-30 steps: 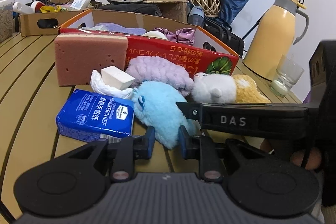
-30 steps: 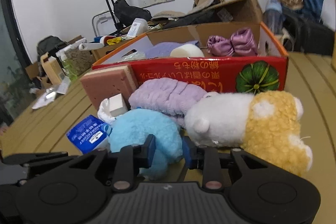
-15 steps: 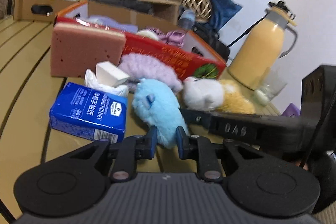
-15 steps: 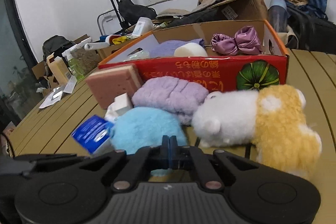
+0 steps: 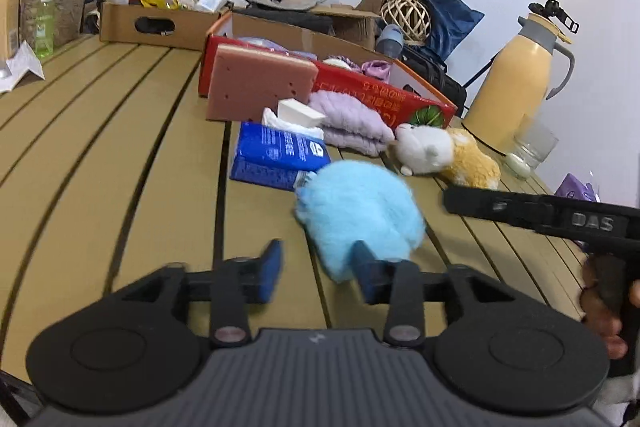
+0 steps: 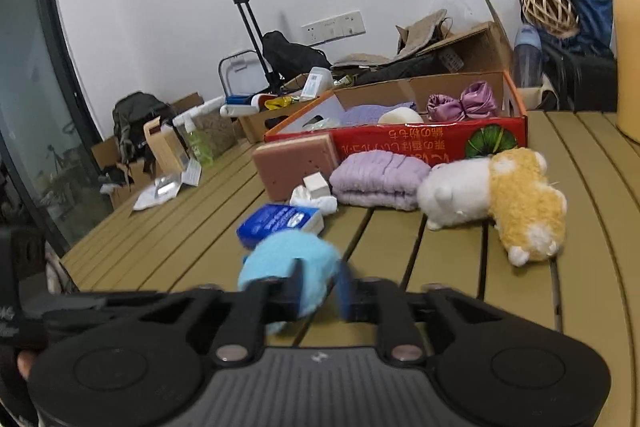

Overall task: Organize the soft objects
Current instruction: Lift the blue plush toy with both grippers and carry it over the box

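A fluffy light-blue plush (image 5: pixel 360 203) hangs blurred above the wooden table; it also shows in the right wrist view (image 6: pixel 288 263). My left gripper (image 5: pixel 318 273) is open, the plush just ahead of its right finger. My right gripper (image 6: pixel 320 289) is partly open with the plush between its fingers; whether it grips is unclear. A white-and-yellow plush (image 5: pixel 440 151) (image 6: pixel 492 195), a folded lilac towel (image 5: pixel 348 123) (image 6: pixel 380 179), a pink sponge (image 5: pixel 256 89) (image 6: pixel 296 165) and a blue tissue pack (image 5: pixel 276 155) (image 6: pixel 280 221) lie before the red cardboard box (image 5: pixel 384 95) (image 6: pixel 432 143).
A yellow thermos (image 5: pixel 516 83) and a glass (image 5: pixel 532 151) stand at the right of the table. A brown cardboard box (image 5: pixel 156 25) with clutter sits at the back. Bottles and paper (image 6: pixel 176 163) lie on the left side. The right gripper's body (image 5: pixel 560 219) crosses the left view.
Both grippers pulled back and up from the pile. The blue plush came away from the other items. The left gripper opened; the right gripper went from shut to partly open.
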{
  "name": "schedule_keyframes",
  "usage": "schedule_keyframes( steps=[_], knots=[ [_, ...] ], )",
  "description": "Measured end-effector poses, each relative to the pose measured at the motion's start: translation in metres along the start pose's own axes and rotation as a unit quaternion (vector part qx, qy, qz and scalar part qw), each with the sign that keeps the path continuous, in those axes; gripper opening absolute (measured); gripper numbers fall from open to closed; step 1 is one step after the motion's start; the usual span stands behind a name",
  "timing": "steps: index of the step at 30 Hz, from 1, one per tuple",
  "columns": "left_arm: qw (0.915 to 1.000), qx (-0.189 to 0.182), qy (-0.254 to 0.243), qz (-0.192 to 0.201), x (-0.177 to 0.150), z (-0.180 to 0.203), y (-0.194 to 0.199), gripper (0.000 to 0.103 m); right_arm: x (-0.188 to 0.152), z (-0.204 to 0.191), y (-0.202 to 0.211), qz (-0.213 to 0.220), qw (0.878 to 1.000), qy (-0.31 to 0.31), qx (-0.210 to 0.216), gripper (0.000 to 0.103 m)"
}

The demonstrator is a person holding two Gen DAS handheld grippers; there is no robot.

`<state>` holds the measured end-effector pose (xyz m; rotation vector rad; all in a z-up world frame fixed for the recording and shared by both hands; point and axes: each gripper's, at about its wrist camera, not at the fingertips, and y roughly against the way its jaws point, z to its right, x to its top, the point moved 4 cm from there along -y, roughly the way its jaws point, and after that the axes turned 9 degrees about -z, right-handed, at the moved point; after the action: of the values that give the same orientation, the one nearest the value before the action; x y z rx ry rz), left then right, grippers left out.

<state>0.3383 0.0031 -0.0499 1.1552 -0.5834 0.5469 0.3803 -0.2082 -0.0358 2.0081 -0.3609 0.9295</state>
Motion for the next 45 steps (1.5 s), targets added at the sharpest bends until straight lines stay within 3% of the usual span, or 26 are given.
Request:
schedule_keyframes(
  steps=[2,6,8,15,18,20,23,28,33,37,41,45],
  knots=[
    [0.9999,-0.013,0.004,0.008,0.002,0.001,0.001,0.049,0.003,0.003,-0.012,-0.011,1.000,-0.014,0.022,0.036],
    [0.9995,-0.030,-0.008,-0.002,0.009,0.002,-0.015,0.047,0.000,0.009,-0.041,-0.028,0.998,-0.058,0.020,0.036],
    [0.9983,-0.049,-0.029,-0.003,0.014,0.008,-0.020,0.034,-0.004,0.015,-0.053,-0.030,0.995,-0.090,0.037,0.036],
    [0.9974,-0.071,-0.004,-0.009,0.017,0.001,-0.027,0.028,-0.005,0.028,-0.064,-0.026,0.988,-0.135,0.067,0.035],
    [0.9972,-0.072,0.009,-0.015,0.017,-0.004,-0.025,0.027,-0.007,0.026,-0.065,-0.022,0.988,-0.133,0.075,0.035],
    [0.9967,-0.076,0.022,-0.017,0.017,-0.008,-0.024,0.026,-0.006,0.022,-0.067,-0.029,0.988,-0.126,0.079,0.027],
    [0.9951,-0.091,0.034,-0.021,0.020,-0.009,-0.018,0.026,-0.005,0.021,-0.063,-0.031,0.986,-0.137,0.087,0.022],
    [0.9915,-0.128,0.024,0.004,0.038,0.012,0.001,0.026,0.001,0.008,-0.023,0.019,0.991,-0.118,0.065,0.022],
    [0.9880,-0.154,-0.002,0.015,0.101,0.037,-0.009,0.026,0.047,0.017,0.005,0.064,0.991,-0.115,0.032,0.022],
    [0.9905,-0.132,-0.026,0.029,0.167,0.043,-0.034,0.026,0.107,0.048,-0.003,0.064,0.990,-0.120,0.028,0.022],
    [0.9954,-0.083,-0.022,0.042,0.209,0.018,-0.057,0.026,0.169,0.065,-0.046,0.045,0.991,-0.121,0.043,0.022],
    [0.9982,-0.059,0.006,0.000,0.236,-0.027,-0.099,0.026,0.203,0.071,-0.117,0.001,0.990,-0.130,0.059,0.022]
  ],
)
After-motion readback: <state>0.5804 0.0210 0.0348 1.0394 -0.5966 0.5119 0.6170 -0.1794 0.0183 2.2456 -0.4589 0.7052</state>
